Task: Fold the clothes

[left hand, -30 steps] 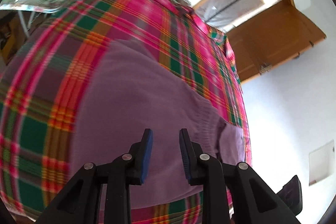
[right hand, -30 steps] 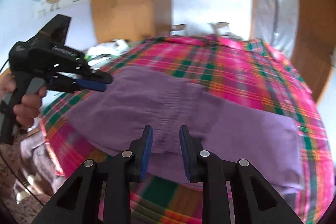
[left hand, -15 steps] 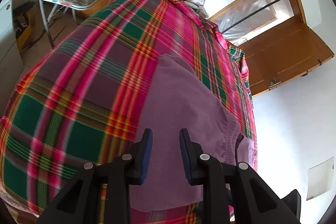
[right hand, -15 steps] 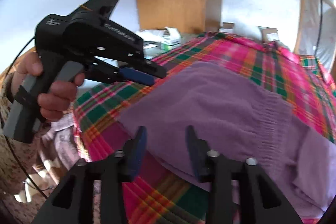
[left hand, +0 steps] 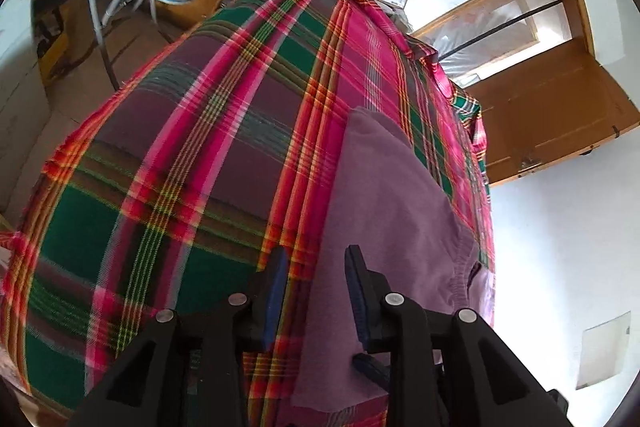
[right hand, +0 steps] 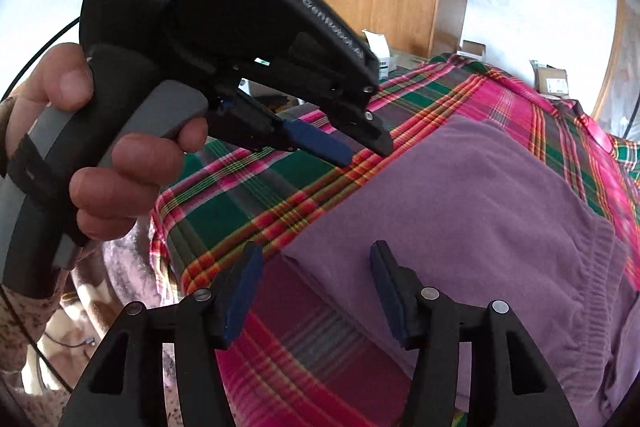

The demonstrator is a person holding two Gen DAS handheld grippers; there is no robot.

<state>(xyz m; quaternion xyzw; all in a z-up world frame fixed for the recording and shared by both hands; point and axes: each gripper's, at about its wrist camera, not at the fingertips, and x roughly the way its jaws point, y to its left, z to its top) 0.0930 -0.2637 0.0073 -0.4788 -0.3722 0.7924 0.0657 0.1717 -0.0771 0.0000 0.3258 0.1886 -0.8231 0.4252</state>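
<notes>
I have both grippers up off the cloth and nothing in either one. The purple garment [right hand: 472, 211] lies flat on the plaid bed cover [left hand: 224, 131], near the bed's front edge, and it looks already doubled over at least once: a ribbed band shows along its right side, with a second layer under it.

My right gripper [right hand: 316, 291] has its fingers spread wide and hovers just above the garment's near left corner, not touching it as far as I can see. My left gripper [left hand: 316, 291] has its fingers parted too, though less widely, and empty; in the right wrist view it hangs above the cover just beside the garment's left edge, with the person's hand [right hand: 100, 163] around its grip.

I judge this as the gap between 2 folds: the reach for the next pair of grasp points. The next move calls for lowering both grippers onto that left edge, 1 at the near corner and 1 farther up, pinching only the garment and not the cover beneath, then carrying the edge across evenly so the layers stay square.
</notes>
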